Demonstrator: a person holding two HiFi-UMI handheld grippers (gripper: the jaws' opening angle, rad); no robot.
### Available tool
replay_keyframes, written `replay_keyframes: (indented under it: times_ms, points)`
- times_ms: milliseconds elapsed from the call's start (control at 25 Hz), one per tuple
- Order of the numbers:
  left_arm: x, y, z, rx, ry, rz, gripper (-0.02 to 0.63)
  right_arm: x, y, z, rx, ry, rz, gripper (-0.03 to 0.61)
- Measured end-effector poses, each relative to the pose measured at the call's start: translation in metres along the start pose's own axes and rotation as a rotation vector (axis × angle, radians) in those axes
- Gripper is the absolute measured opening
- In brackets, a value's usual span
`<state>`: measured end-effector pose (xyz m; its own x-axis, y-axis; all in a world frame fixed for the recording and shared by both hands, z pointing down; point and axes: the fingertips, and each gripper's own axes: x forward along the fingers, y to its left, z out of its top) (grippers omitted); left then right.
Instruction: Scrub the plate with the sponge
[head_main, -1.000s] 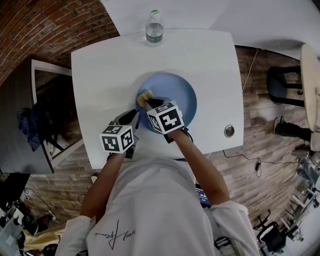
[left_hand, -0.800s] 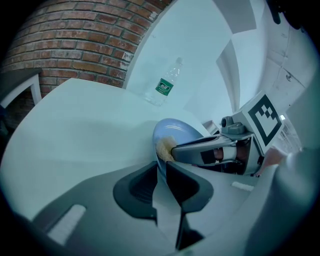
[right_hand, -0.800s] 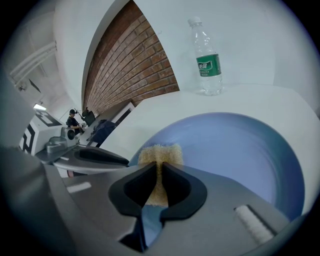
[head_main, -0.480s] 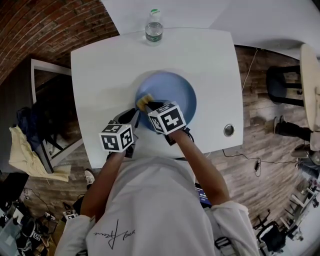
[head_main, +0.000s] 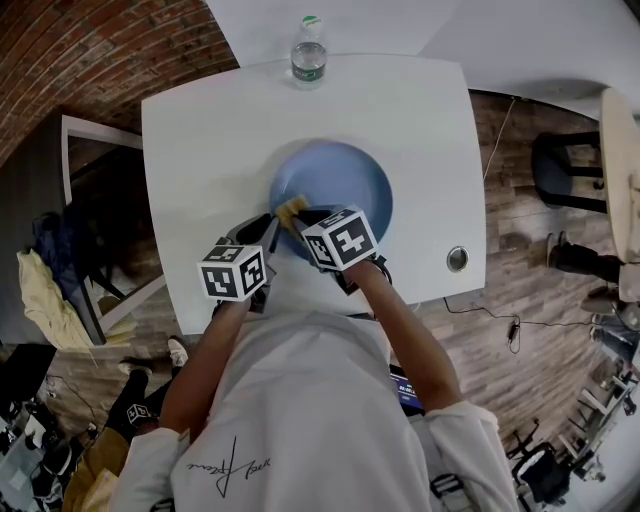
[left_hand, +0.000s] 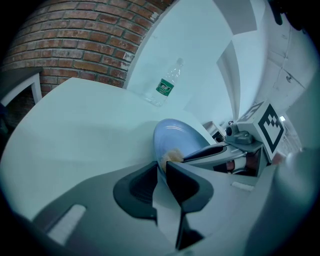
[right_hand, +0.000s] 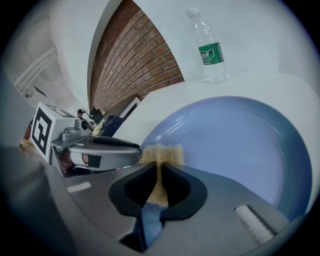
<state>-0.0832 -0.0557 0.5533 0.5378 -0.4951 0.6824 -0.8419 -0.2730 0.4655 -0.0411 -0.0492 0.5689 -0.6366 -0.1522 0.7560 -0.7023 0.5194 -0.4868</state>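
1. White, round-cornered table (head_main: 200, 140) stands on a wood-plank floor beside a brick wall; the work takes place at its near middle.
2. Nearest the person, the left gripper (head_main: 268, 232) has its jaws pinched onto the near-left rim of the plate (head_main: 345, 185), bracing it. The left gripper view shows that thin rim running between the closed jaws (left_hand: 161, 172).
3. Just beside it, the right gripper (head_main: 300, 212) is clamped on the sponge (head_main: 290, 209). The right gripper view shows the sponge (right_hand: 161, 153) squeezed between the jaws (right_hand: 160, 172) and sticking out ahead of them. Its front edge lies crosswise and rests on the plate (right_hand: 235, 145).
4. The sponge sits at the near-left of the plate's well, so most of the open surface lies ahead and to the right of the right gripper. Strokes probably need to run that way, away from the left gripper.
5. The sponge is yellow and coarse-grained. The plate is pale blue, round and shallow with a raised rim, and looks glossy; I can see no residue.
6. Farthest off, a water bottle (head_main: 309, 55) with a green label stands upright at the table's far edge, well apart from the plate.
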Motion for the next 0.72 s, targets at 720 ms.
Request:
replay_keyframes:
  times_ms: [720]
  points:
    - [-0.002, 0.000, 0.002, -0.002, -0.002, -0.003, 0.072, -0.009, 0.014, -0.030, -0.047, 0.156, 0.128, 0.041]
